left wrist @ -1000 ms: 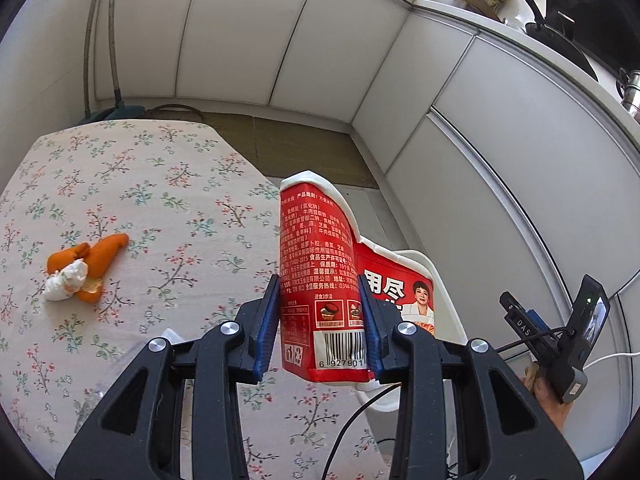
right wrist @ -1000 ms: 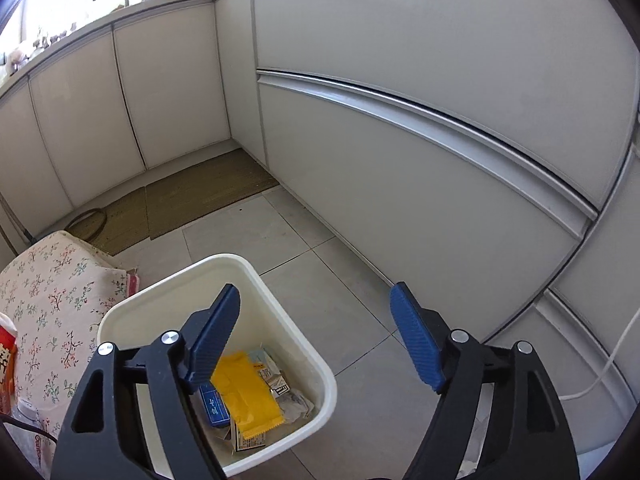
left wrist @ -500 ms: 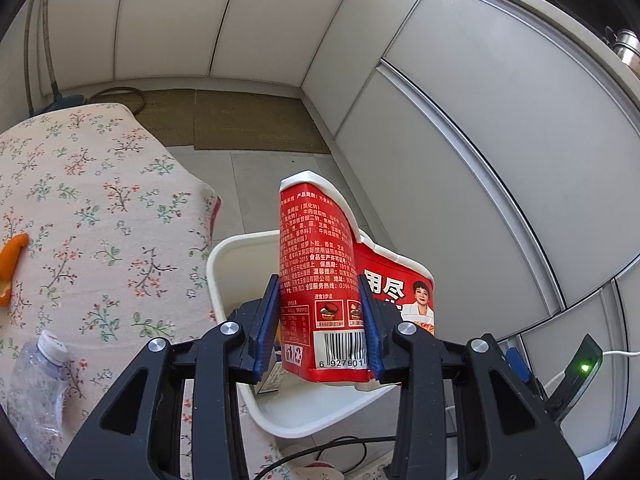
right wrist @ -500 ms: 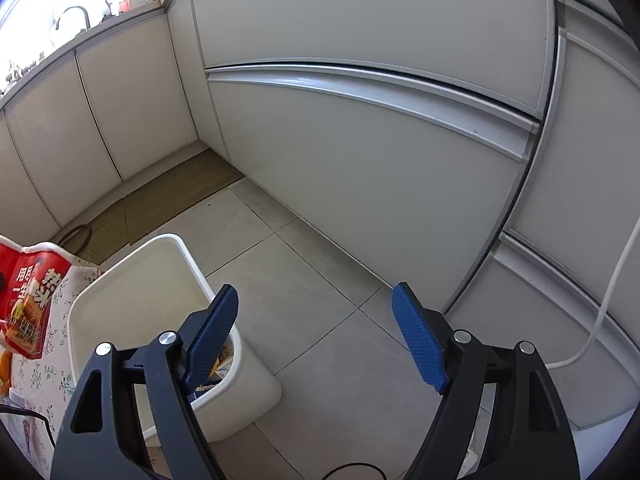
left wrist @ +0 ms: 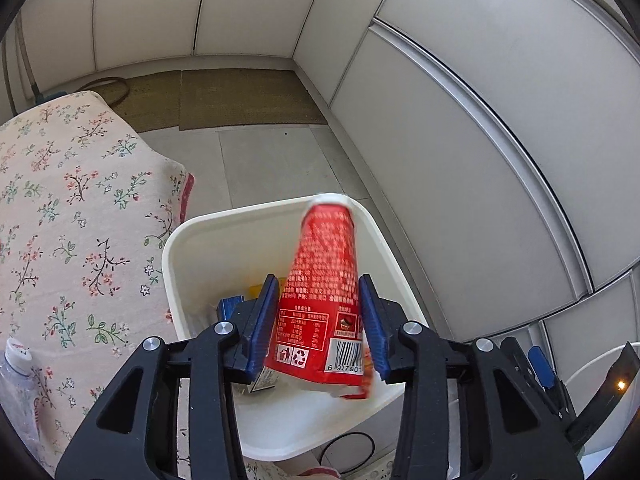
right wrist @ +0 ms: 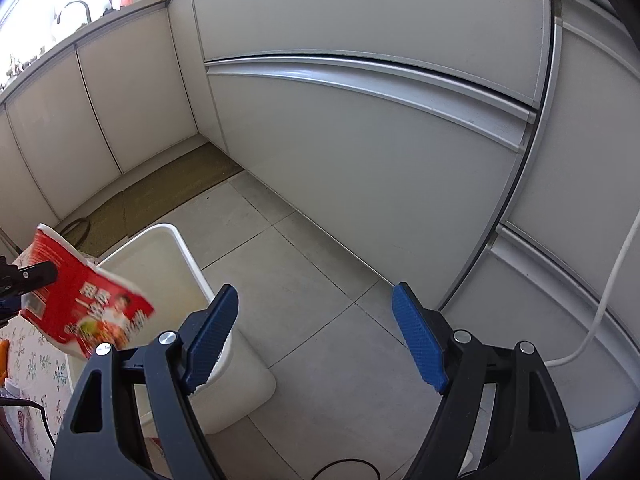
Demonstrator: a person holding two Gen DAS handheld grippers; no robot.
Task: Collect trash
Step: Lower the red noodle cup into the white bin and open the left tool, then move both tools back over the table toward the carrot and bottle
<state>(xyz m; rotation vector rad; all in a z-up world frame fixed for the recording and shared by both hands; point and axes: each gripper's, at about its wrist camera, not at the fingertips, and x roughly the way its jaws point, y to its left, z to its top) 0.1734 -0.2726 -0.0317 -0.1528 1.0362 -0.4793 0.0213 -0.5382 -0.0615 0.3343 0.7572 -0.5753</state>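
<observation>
— How wide are the jaws on the left gripper [left wrist: 320, 320]?

— Spread apart now, with the red noodle cup [left wrist: 322, 296] between the blue pads but blurred; a gap shows at the left pad, and I cannot tell whether the right pad touches it. The cup is over the open white bin [left wrist: 280, 432].

— Which way does the cup point?

— Its long axis runs forward along the fingers, white-rimmed mouth away from the camera, barcode end nearest. In the right wrist view it tilts over the bin's rim, by the floral worktop [left wrist: 60, 208].

— And the right gripper [right wrist: 316, 340]?

— Jaws wide apart, holding nothing, above the floor tiles [right wrist: 304, 280] beside the bin.
</observation>
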